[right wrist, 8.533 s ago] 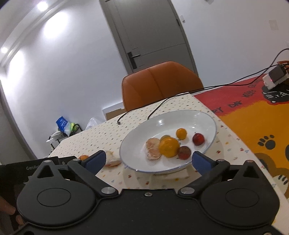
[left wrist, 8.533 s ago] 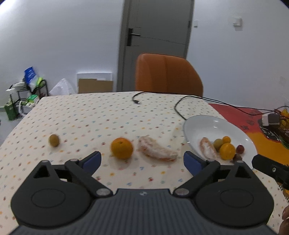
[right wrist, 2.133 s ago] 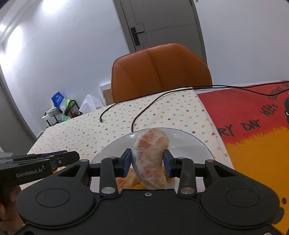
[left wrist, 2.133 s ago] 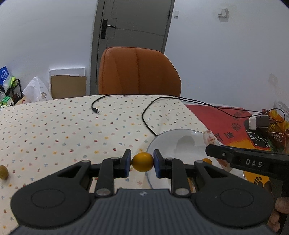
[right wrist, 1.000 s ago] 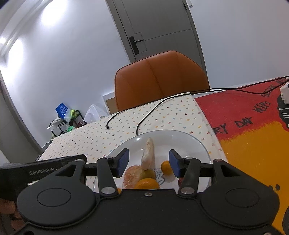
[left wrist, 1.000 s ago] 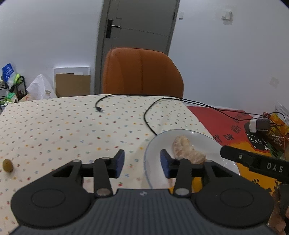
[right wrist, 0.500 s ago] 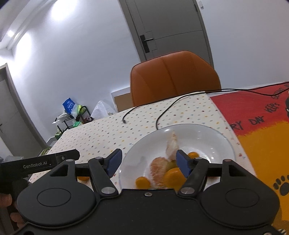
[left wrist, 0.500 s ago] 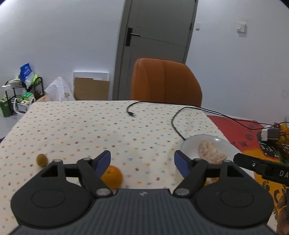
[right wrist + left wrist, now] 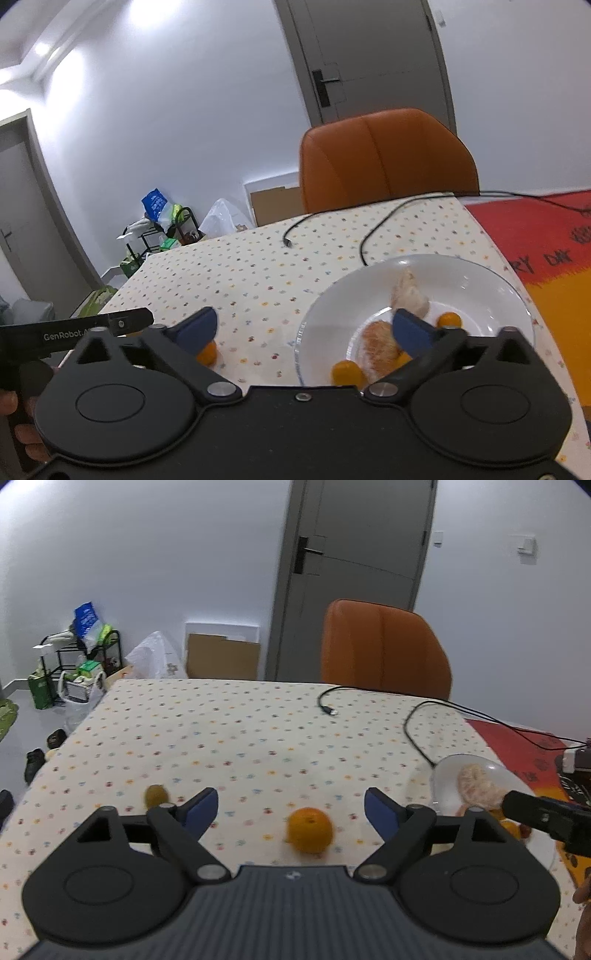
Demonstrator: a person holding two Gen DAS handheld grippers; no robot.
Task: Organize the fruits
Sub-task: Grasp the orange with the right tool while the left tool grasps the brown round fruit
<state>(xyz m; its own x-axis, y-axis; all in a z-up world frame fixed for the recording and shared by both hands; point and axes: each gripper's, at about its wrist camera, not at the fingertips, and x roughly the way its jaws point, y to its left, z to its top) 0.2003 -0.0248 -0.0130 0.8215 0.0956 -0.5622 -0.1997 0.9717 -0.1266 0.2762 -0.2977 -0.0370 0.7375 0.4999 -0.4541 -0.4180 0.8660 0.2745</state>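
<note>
In the left wrist view an orange (image 9: pixel 309 829) lies on the dotted tablecloth between the wide-open fingers of my left gripper (image 9: pixel 291 806), slightly right of centre. A small olive-green fruit (image 9: pixel 156 795) sits just beyond the left fingertip. The white plate (image 9: pixel 476 273) holds two peeled citrus pieces (image 9: pixel 409 294) and small orange fruits (image 9: pixel 347 372). My right gripper (image 9: pixel 306 328) is open and empty, hovering at the plate's near left rim. The plate (image 9: pixel 445 775) also shows at the right of the left wrist view, partly hidden by the right gripper's body.
An orange chair (image 9: pixel 384 648) stands at the table's far side. A black cable (image 9: pixel 413 716) runs across the cloth to the plate. A red and orange mat (image 9: pixel 546 240) covers the table's right part. A shelf with bags (image 9: pixel 74 657) stands on the floor at left.
The left gripper swung left, away from the plate; the orange now lies between its wider-spread fingers. The right gripper opened wider and drew back from the plate.
</note>
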